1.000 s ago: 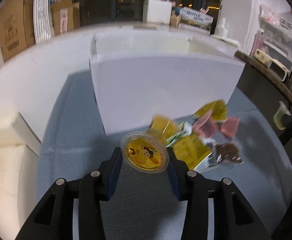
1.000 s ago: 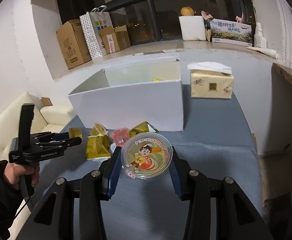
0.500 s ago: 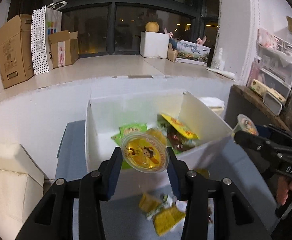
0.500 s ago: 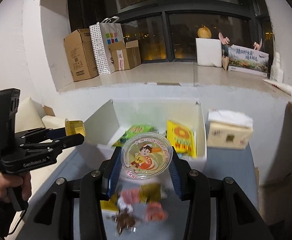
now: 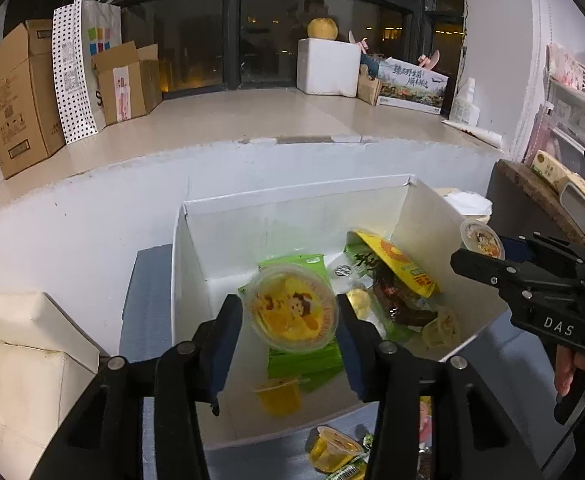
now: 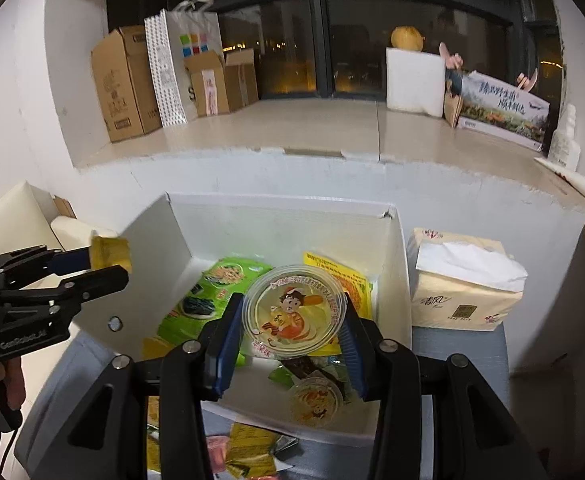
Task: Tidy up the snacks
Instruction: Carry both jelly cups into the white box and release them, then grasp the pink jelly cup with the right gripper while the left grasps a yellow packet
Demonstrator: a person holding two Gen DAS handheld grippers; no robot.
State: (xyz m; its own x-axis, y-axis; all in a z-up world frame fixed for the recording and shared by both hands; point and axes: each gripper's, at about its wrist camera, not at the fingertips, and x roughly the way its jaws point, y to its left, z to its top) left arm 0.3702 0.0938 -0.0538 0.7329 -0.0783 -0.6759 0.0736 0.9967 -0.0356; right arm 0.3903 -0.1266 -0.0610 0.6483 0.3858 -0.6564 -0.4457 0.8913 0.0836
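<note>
Meanwhile left tool (image 5: 288, 320) opens around yellow jelly cup (image 5: 292, 307) above white box (image 5: 196, 288).

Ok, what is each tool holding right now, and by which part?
Right tool clamps a clear jelly cup across its rim. Left tool: jaws are opening; a yellow jelly cup sits between them.

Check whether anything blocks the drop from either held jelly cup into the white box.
Nothing visible does. The yellow jelly cup between the left hand-held gripper's opening jaws and the clear-lidded cartoon jelly cup both hang above the open white cardboard box.
</note>
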